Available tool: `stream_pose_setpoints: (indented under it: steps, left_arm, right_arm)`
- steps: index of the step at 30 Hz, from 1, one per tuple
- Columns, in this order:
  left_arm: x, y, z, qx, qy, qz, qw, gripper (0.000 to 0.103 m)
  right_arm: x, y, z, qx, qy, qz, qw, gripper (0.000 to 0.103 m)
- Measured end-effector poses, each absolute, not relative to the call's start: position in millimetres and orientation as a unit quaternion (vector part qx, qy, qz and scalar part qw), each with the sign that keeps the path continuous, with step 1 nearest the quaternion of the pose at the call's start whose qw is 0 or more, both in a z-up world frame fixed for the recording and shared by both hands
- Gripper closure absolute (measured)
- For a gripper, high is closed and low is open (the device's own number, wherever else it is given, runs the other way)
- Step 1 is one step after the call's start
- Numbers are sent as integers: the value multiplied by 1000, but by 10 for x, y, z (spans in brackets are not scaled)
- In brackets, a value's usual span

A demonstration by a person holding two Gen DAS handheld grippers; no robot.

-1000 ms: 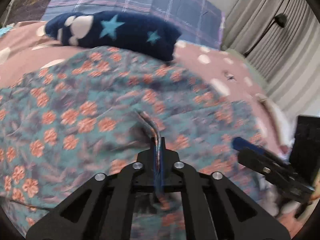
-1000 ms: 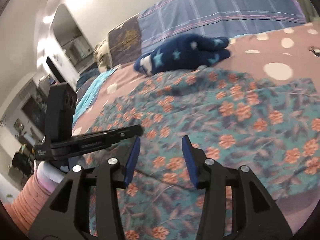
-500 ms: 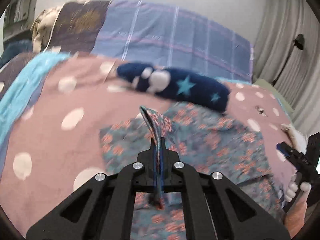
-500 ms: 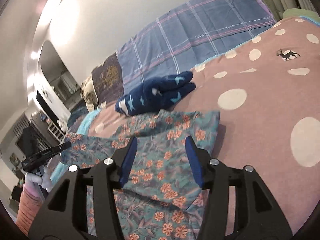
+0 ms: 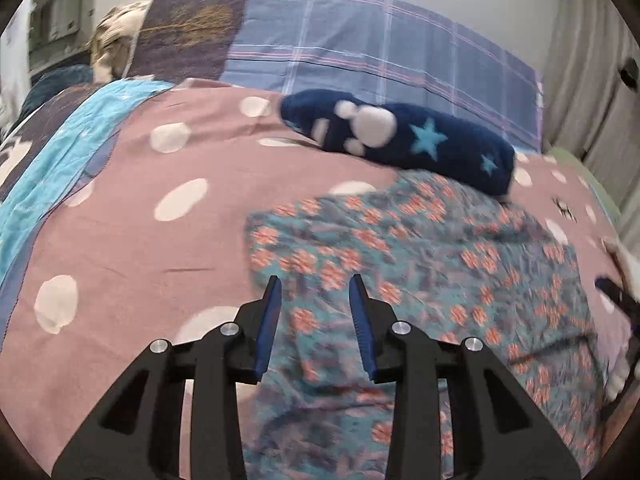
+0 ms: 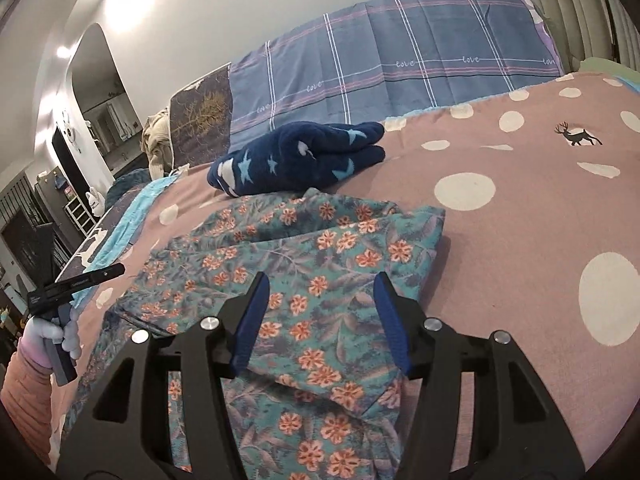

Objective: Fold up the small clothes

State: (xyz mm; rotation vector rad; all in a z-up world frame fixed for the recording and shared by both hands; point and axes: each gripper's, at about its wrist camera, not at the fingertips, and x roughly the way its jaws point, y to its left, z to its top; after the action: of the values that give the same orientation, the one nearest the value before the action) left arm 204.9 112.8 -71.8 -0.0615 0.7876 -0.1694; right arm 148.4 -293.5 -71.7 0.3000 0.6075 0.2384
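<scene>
A teal garment with orange flowers (image 5: pixel 420 264) lies folded over on the pink dotted bedspread (image 5: pixel 132 240); it also shows in the right wrist view (image 6: pixel 312 264). My left gripper (image 5: pixel 314 288) is open and empty just above the garment's left edge. My right gripper (image 6: pixel 320 284) is open and empty above the garment's right half. The left gripper also shows at the far left of the right wrist view (image 6: pixel 76 280). The right gripper's tip shows at the right edge of the left wrist view (image 5: pixel 612 292).
A folded navy fleece item with stars (image 5: pixel 404 140) lies beyond the garment, also in the right wrist view (image 6: pixel 296 160). A blue plaid headboard cover (image 6: pixel 400 60) stands behind. A light blue sheet (image 5: pixel 52 152) runs along the bed's left. Curtains (image 5: pixel 592 60) hang at the right.
My left gripper, shut on a fold of the floral garment before, has carried it over, let go and now stands open. The garment lies folded. My right gripper stayed open.
</scene>
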Motion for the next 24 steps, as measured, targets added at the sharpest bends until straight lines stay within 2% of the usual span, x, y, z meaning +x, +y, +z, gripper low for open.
stream_pose_setpoints:
  steps: [2,5,7,11,13,15,17,21,24]
  left_arm:
    - [2039,977,-841,7,395,-75,916,59]
    - [2021,798,-1152,76,411,-35,908,57]
    - [1981,746,-1116,98,398,-21,912,56]
    - [1983,725,-1148,115,399,-10,910,53]
    - [1979,747,-1150,112,399,-10,910,53]
    - [1984,785,-1146,102,400,-14,911,52]
    - [1979,811,-1140,91,401,-17,912,50]
    - [1990,824,-1152,86,402,-17,911,48]
    - [1993,815,-1155,87,402,-14,911,47]
  right_arm:
    - [1489,-2910,-729,138,306,106,936,48]
    - [1413,-2854,-738,100,333,92,933,48]
    - [1295,-2797,-800,52,350,86,931,41]
    - [1174,-2717,-1071,-42,398,39,916,40]
    - [1188,-2823,-1134,-33,408,-5,912,42]
    - [1160,-3087,-1087,18,398,-64,915,37]
    - [1112,-3182,-1120,53,402,-67,912,38]
    - [1073,-2899,-1111,-28,407,-72,910,38]
    - [1024,-2923,-998,13,411,-5,911,38]
